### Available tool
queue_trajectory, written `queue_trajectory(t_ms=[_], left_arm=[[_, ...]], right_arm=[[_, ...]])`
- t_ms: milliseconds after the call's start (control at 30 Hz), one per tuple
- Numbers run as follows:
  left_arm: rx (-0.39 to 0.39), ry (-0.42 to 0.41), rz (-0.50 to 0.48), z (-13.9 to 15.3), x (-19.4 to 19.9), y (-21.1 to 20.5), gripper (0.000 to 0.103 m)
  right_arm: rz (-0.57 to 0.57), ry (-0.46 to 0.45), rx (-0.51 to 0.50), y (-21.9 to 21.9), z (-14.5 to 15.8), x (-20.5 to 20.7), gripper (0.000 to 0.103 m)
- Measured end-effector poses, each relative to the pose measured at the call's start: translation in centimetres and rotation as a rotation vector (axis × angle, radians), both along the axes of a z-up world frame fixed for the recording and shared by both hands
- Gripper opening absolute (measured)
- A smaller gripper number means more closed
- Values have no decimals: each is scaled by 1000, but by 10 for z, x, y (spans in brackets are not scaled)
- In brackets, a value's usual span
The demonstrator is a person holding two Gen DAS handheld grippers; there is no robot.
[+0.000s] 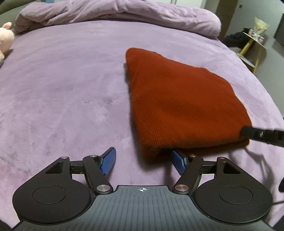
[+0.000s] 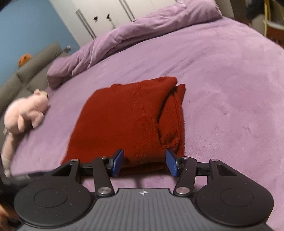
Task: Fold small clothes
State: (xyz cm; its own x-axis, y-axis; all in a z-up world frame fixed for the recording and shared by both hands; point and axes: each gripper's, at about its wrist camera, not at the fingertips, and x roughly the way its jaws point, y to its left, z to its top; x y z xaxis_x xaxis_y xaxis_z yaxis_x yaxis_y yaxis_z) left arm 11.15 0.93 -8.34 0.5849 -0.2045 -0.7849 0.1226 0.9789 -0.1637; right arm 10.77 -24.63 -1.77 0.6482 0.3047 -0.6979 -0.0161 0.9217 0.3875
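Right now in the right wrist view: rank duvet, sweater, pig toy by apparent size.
1. Sweater, though it lies nearest the camera
2. Duvet, farther back, likely bigger in reality
3. Pig toy

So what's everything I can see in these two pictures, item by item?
red knitted garment: one, rust red, folded, lying on the bed in front of both tools
bed cover: one, lilac, spread under everything
duvet: one, lilac, bunched along the far edge of the bed
plush toy: one, pale pink, on the cover to the left of the garment
sofa: one, grey, beyond the bed
side table: one, yellow legs, beside the bed, small items on top too blurred to name
left hand-held gripper: one, black with blue pads, jaws apart, garment's near corner between them
right hand-held gripper: one, same colours, jaws apart around the garment's near edge
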Motion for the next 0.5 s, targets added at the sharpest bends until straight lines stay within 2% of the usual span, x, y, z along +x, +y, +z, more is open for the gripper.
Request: queue_trajectory(t_ms=[33, 67, 100, 133, 167, 200, 233, 267, 333, 367, 433, 500], left_arm=[[-2, -4, 16, 1, 1, 1, 73], [-3, -4, 33, 2, 3, 3, 73], [-5, -4, 48, 4, 3, 5, 73], [-10, -5, 61, 5, 3, 8, 73], [-16, -2, 71, 5, 3, 11, 75], [-17, 2, 76, 6, 2, 12, 75], [-17, 4, 81, 6, 2, 14, 75], [-17, 6, 84, 5, 1, 14, 76], [-16, 11, 91, 6, 0, 15, 76], [-11, 11, 93, 7, 0, 15, 76], [-9, 17, 93, 10, -3, 16, 75], [-18, 8, 104, 17, -8, 19, 75]], right_arm=[[-2, -6, -31, 4, 0, 2, 35], [-6, -12, -36, 4, 0, 1, 20], [-8, -13, 26, -1, 2, 3, 13], [-19, -13, 130, -10, 3, 2, 10], [-44, -16, 293, -25, 1, 1, 3], [-76, -25, 463, -40, -4, 0, 2], [-111, -25, 536, -50, -7, -1, 2], [-141, -12, 500, -54, -8, 0, 2], [-149, 38, 174, -43, -3, 5, 2], [-138, 60, 62, -36, -3, 6, 0], [-142, 60, 0, -32, 0, 5, 0], [-135, -1, 42, -31, 8, 2, 4]])
